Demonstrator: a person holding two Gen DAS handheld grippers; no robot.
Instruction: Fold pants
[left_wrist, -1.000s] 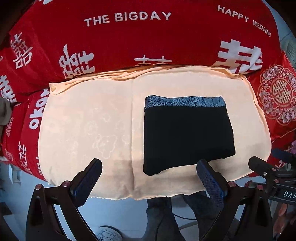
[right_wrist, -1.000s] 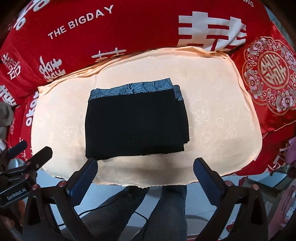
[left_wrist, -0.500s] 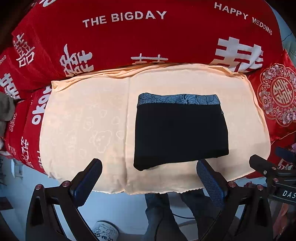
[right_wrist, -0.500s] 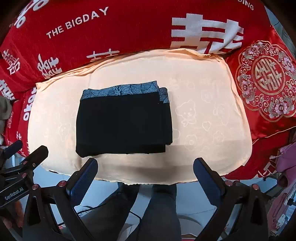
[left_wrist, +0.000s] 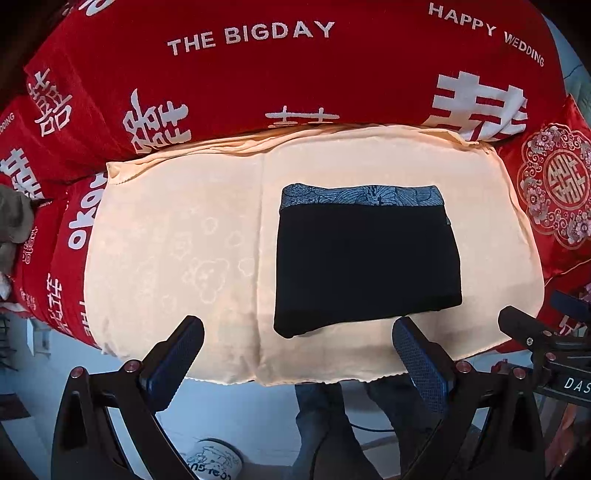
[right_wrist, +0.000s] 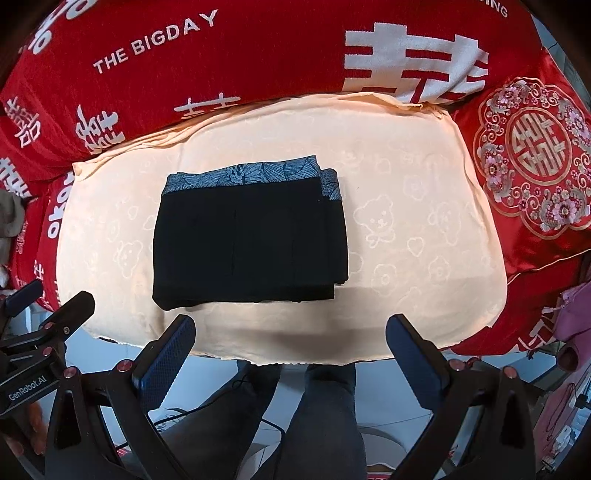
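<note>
The black pants (left_wrist: 365, 262) lie folded into a flat rectangle on a peach cloth (left_wrist: 177, 240), with the blue-grey patterned waistband along the far edge. They also show in the right wrist view (right_wrist: 247, 240), with stacked layers at the right side. My left gripper (left_wrist: 297, 350) is open and empty, held above the cloth's near edge, in front of the pants. My right gripper (right_wrist: 291, 349) is open and empty too, just in front of the pants. Neither touches the pants.
The peach cloth (right_wrist: 417, 236) covers a seat of a red sofa with white lettering (left_wrist: 258, 74). An embroidered red cushion (right_wrist: 532, 155) lies at the right. The person's legs (right_wrist: 325, 413) and pale floor are below the cloth's edge.
Both grippers have drawn back and up from the pants, then eased slightly closer again. The pants lie still, and both grippers stay open.
</note>
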